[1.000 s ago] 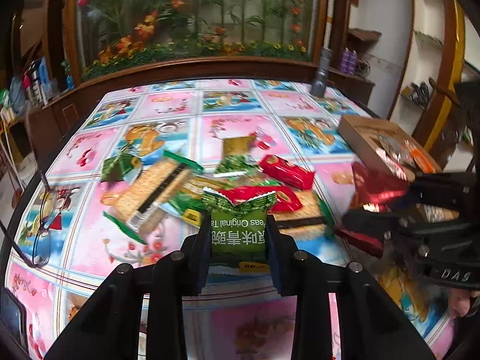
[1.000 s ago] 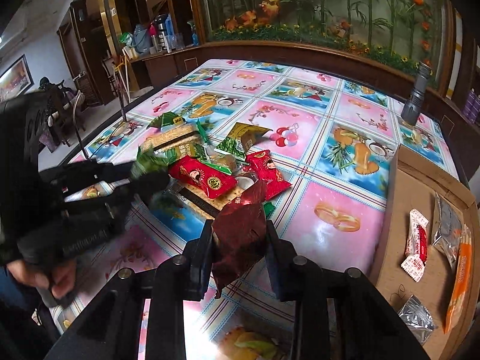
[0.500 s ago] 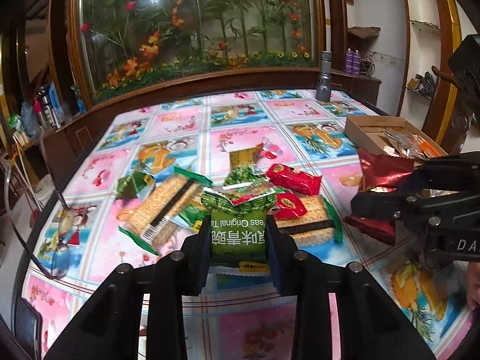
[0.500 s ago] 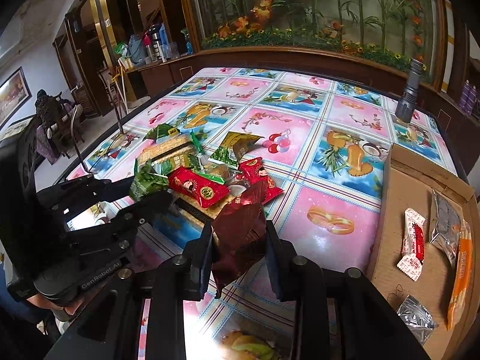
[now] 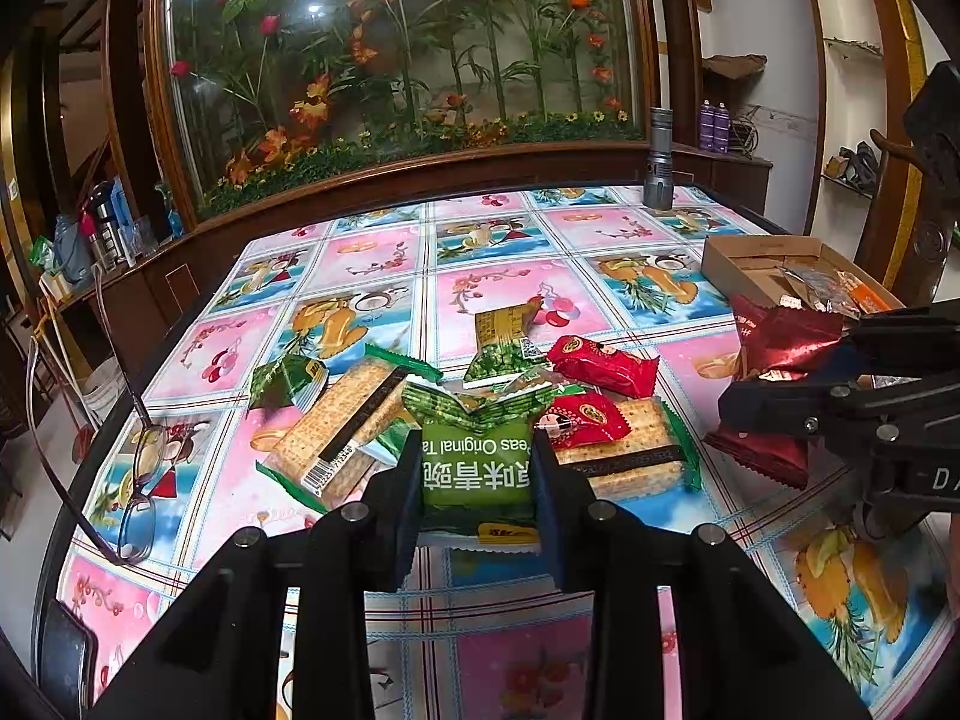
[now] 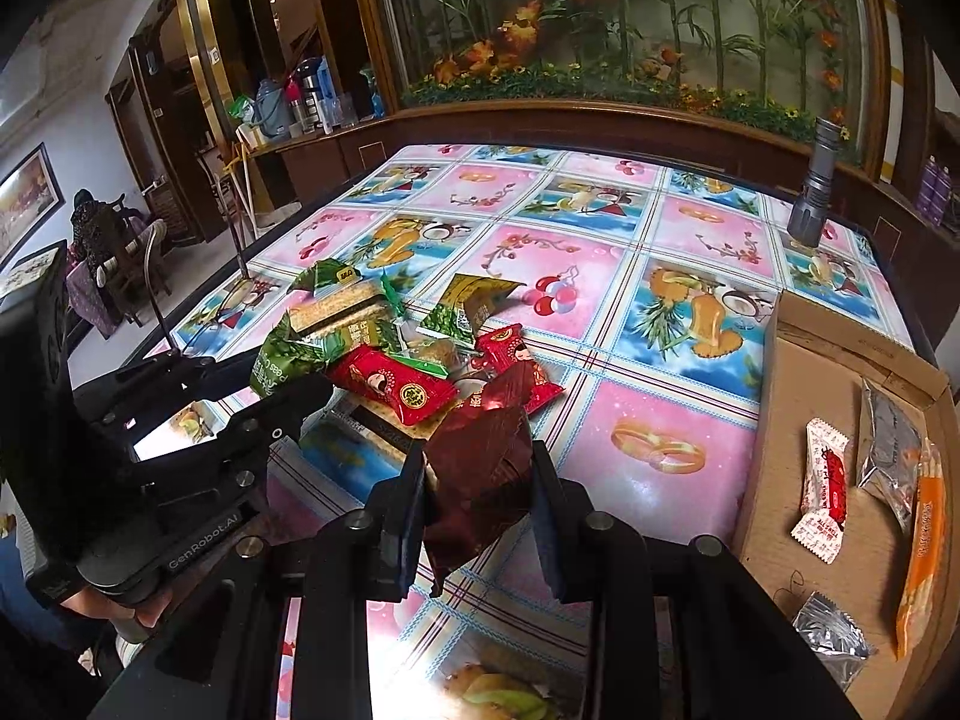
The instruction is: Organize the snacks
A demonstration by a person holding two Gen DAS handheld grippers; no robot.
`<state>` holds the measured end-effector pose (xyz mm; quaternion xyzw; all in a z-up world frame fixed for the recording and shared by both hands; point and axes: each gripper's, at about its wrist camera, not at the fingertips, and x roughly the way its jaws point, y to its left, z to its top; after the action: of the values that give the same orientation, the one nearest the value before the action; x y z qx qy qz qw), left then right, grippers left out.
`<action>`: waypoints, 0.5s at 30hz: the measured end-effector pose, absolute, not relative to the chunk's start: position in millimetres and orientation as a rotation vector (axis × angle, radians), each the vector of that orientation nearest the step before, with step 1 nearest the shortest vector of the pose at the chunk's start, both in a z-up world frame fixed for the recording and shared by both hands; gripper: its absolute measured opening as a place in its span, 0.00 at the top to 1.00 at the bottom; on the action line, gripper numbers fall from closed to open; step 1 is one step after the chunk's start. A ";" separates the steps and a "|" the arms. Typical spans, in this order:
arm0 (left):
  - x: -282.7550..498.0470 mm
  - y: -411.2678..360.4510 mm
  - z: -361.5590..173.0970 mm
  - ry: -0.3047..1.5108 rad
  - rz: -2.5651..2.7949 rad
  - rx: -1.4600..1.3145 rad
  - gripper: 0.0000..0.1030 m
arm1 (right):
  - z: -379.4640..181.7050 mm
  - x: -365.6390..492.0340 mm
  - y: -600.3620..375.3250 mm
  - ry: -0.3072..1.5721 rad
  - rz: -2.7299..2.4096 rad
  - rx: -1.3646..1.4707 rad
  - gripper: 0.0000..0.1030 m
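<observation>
Surface: fruit-print plastic tablecloth, beneath both claws.
Left gripper: pinching soft green foil pea packet mid-body.
Right gripper: pinching crinkly dark-red foil wrapper; probably light and slippery.

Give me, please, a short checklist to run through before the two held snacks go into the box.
1. Left gripper shut on green packet: ok.
2. Right gripper shut on dark red packet: ok.
3. Free room in box: ok, bare cardboard near its front.
4. Way from right gripper to box unblocked: ok.
5. Both packets off the table: cannot tell.
</observation>
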<state>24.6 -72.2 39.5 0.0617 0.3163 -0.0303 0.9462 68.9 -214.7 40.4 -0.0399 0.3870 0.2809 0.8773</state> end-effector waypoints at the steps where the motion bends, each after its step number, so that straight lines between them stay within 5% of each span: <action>1: 24.6 -72.4 39.4 0.645 -0.062 0.125 0.69 | 40.5 68.7 -214.8 0.807 0.586 -0.083 0.67; 15: 24.6 -71.5 39.2 0.637 -0.067 0.116 0.69 | 43.9 69.6 -218.8 0.794 0.584 -0.060 0.67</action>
<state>24.6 -71.5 39.2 0.0570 0.3127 -0.0330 0.9476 69.6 -218.8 43.9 -0.0289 0.3812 0.2804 0.8805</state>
